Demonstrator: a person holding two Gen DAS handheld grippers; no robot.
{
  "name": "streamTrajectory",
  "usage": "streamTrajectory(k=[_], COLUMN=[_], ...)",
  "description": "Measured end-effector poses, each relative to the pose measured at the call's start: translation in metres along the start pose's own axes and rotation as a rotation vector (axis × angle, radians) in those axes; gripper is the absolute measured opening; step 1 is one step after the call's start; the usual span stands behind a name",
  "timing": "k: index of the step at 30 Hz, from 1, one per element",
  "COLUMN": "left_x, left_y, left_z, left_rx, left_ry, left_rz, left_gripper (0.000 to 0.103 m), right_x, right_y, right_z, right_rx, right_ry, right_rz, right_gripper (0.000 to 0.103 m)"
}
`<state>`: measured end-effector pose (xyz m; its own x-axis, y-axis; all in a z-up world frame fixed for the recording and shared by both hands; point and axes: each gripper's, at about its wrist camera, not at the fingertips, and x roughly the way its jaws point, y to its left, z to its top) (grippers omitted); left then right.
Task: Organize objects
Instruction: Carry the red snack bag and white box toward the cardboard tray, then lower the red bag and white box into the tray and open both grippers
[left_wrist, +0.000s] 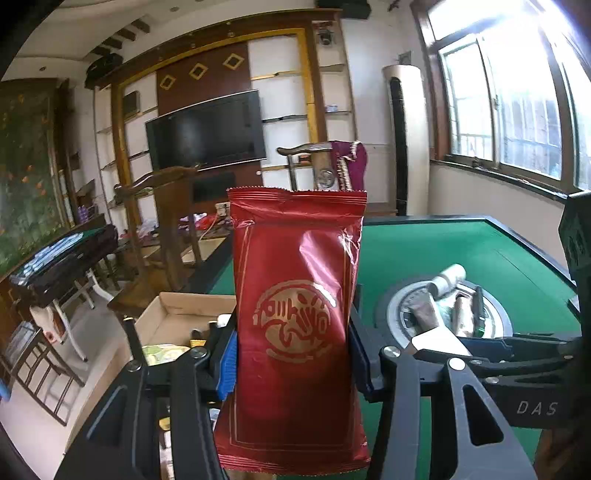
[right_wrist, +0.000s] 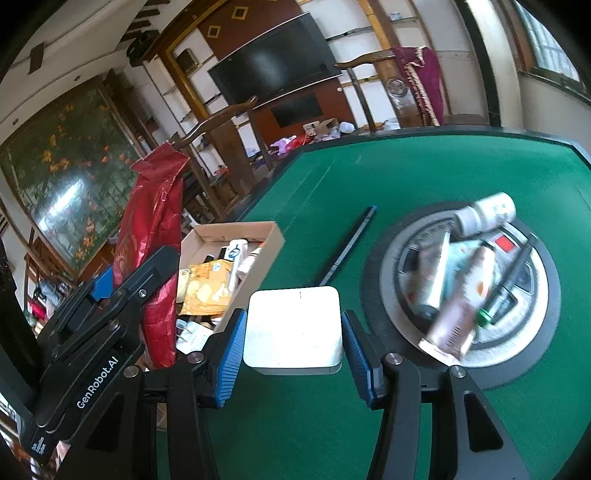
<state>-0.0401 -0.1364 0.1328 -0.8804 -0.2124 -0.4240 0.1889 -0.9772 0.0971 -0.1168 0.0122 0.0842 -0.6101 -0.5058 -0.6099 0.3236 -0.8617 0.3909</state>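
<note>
While a red foil packet (left_wrist: 295, 325) stands upright between its blue pads, the left claw (left_wrist: 291, 354) grips the packet at mid-height, jaws partly closed against its sides, above the left edge of the green-topped desk (left_wrist: 480, 251). Just below and beyond it, an open cardboard box (right_wrist: 236, 236) sits at that same edge, holding a yellow pouch (right_wrist: 207, 288), small bottles and other items. The right claw (right_wrist: 293, 350) holds a white square box (right_wrist: 293, 328) with rounded corners, its pads pressed to the box's left and right sides, jaws about half open; whether the box rests on the felt or is lifted clear cannot be told. A dark slim pen-like stick (right_wrist: 351, 243) lies on the felt between the cardboard box and the round centre plate (right_wrist: 517, 354) of the desk. On that plate lie a white bottle (right_wrist: 487, 214), two tubes (right_wrist: 461, 302) and a dark marker, piled loosely together.
</note>
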Motion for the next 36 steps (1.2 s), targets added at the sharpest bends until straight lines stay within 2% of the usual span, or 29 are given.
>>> streamTrajectory(k=[11, 17, 27, 36], left_x=[0.006, 0.015, 0.030, 0.041], left_y=[0.037, 0.058, 0.115, 0.138], left_z=[0.001, -0.003, -0.013, -0.021], left_rx=[-0.077, -0.122, -0.246, -0.300], left_ry=[0.025, 0.071, 0.158, 0.204], left_rz=[0.057, 0.066, 0.068, 0.102], left_gripper=[0.049, 0.049, 0.049, 0.049], right_x=[0.031, 0.049, 0.080, 0.109], right_y=[0.034, 0.046, 0.062, 0.075], right_z=[0.018, 0.022, 0.030, 0.041], right_rx=[-0.057, -0.078, -0.105, -0.112], right_ry=[0.031, 0.046, 0.073, 0.099], right_rz=[0.021, 0.027, 0.022, 0.044], right_gripper=[0.056, 0.056, 0.056, 0.056])
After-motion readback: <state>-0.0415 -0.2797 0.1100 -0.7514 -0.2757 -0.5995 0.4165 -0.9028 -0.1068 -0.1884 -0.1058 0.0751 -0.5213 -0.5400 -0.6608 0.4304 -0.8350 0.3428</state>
